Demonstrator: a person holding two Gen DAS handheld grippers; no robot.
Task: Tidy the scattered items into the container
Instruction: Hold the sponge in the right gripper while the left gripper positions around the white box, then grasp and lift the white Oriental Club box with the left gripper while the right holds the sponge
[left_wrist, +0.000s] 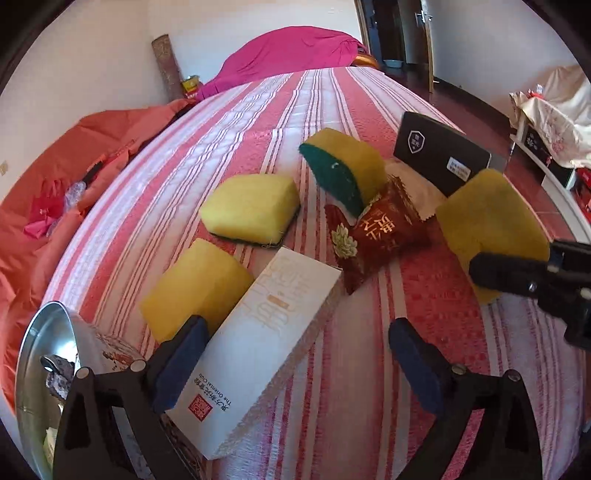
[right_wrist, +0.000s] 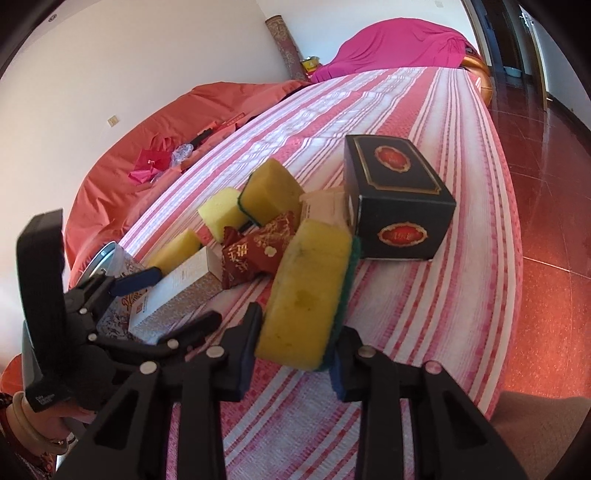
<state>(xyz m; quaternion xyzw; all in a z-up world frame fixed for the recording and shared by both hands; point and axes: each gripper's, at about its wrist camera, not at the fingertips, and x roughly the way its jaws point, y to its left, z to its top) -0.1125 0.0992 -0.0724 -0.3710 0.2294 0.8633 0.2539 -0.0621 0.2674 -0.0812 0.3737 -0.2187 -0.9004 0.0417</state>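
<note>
My left gripper (left_wrist: 299, 360) stands wide open over a long white box (left_wrist: 258, 343), which lies between the blue pads (left_wrist: 181, 354) beside the left one. The open metal tin (left_wrist: 37, 354) sits at the lower left with small items inside. My right gripper (right_wrist: 295, 363) is shut on a yellow sponge with a green back (right_wrist: 306, 291), held tilted on end. Three more yellow sponges (left_wrist: 251, 208) and a red snack packet (left_wrist: 376, 232) lie on the striped bedspread (left_wrist: 369, 406). In the right wrist view the left gripper (right_wrist: 170, 301) straddles the white box (right_wrist: 177, 288).
A black box with red labels (right_wrist: 399, 206) stands behind the sponge, and a small white carton (right_wrist: 325, 206) lies against it. An orange quilt (left_wrist: 55, 177) with pink bags lies to the left. The bed's edge and red tiled floor (right_wrist: 546, 229) are on the right.
</note>
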